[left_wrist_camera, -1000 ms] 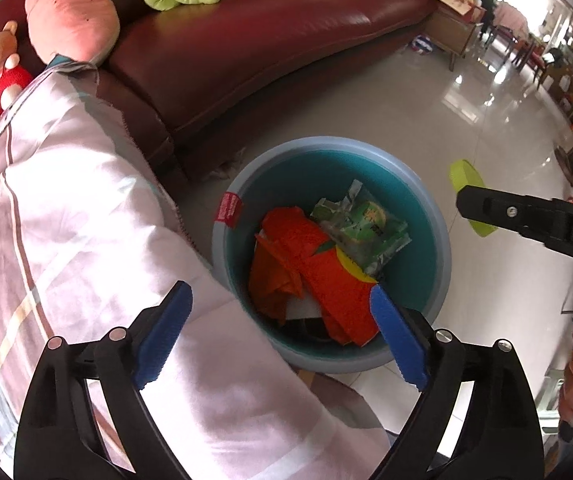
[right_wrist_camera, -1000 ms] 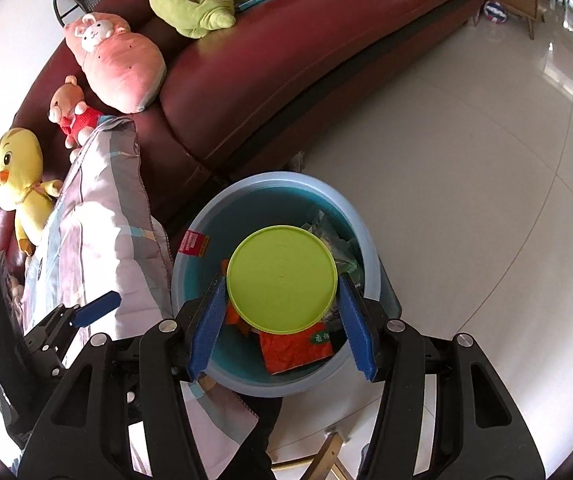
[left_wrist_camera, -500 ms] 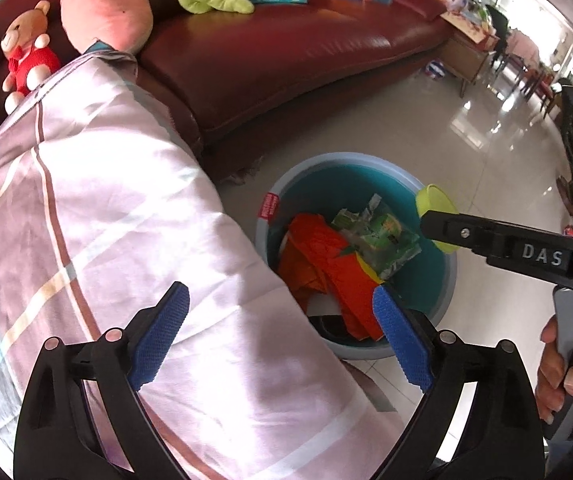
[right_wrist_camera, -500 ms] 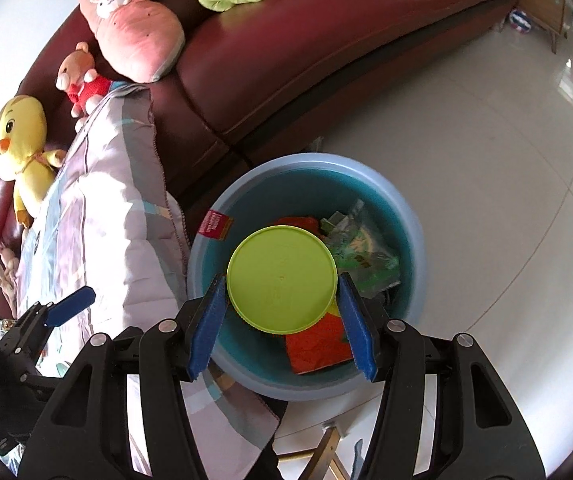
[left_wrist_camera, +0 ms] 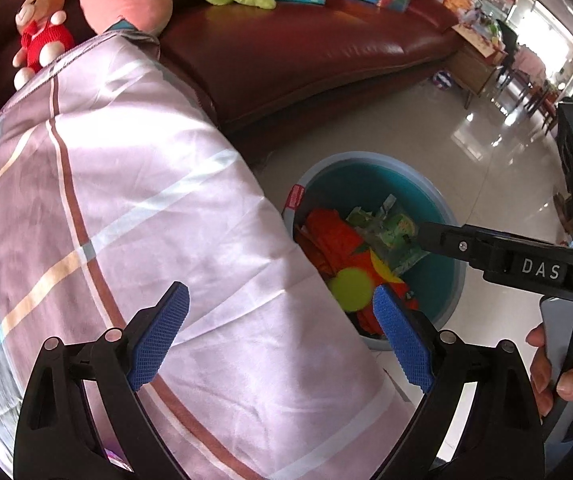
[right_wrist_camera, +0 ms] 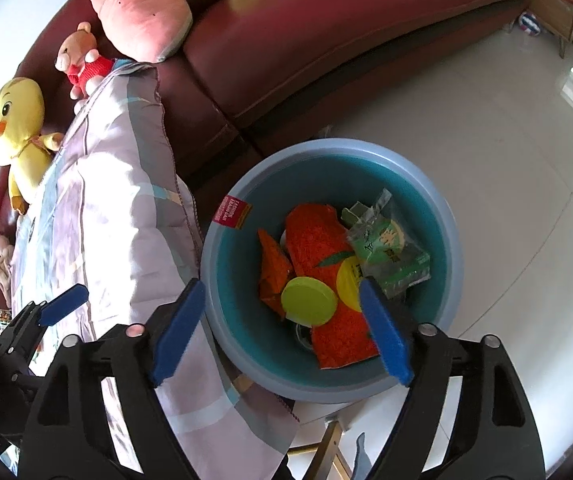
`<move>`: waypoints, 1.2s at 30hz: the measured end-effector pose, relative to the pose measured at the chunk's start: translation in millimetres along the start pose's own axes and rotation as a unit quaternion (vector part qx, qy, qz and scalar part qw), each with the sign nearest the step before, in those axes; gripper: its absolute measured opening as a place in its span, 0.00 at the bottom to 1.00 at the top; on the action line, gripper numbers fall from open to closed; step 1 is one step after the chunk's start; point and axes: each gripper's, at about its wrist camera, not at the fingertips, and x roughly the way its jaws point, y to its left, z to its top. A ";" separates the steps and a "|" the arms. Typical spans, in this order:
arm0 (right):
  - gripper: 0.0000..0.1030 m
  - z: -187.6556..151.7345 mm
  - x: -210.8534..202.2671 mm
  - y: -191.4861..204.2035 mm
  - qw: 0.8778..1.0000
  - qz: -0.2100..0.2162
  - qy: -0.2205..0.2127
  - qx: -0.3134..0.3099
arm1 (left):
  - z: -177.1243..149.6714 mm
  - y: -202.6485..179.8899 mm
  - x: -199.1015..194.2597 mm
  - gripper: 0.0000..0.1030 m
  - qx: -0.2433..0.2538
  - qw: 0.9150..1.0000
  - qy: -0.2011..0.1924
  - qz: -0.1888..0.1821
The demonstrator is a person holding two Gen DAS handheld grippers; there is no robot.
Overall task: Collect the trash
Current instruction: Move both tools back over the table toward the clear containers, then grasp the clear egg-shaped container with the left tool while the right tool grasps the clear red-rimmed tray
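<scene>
Right gripper (right_wrist_camera: 282,326) gapes empty above the bin (right_wrist_camera: 444,208); the lid (right_wrist_camera: 309,301) lies inside on orange wrappers (right_wrist_camera: 314,236). Left gripper (left_wrist_camera: 280,334), also spread, hovers over the quilt (left_wrist_camera: 134,208); only its view shows the hand (left_wrist_camera: 562,376).

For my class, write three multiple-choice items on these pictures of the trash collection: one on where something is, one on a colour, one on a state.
1. Where does the green lid lie?
A. in the bin, on the orange wrappers
B. on the sofa
C. between the right gripper's fingers

2. What colour is the bin's inner wall?
A. red
B. teal
C. white

3. How do the jaws of the right gripper stand?
A. shut on the lid
B. shut on a wrapper
C. open, holding nothing

Answers: 1 A, since the lid rests on the trash inside the bin. 2 B, since the wall inside the rim shows teal. 3 C, since both blue pads stand wide apart above the bin with nothing between them.
</scene>
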 end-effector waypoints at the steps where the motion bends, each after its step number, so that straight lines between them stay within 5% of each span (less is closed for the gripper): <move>1: 0.74 -1.6 0.1 1.0 1.000 -0.005 0.001 -0.001 | -1.6 2.0 -1.4 0.91 -0.002 1.000 0.000 -0.001; 18: 0.80 -34.6 -27.7 40.3 0.999 -0.032 0.001 -0.024 | -41.9 53.0 -60.1 0.94 -0.041 0.998 -0.038 0.007; 36: 0.82 -89.1 -31.8 171.5 0.990 -0.019 0.042 -0.136 | -143.7 177.4 -128.6 0.96 -0.121 0.989 -0.058 0.061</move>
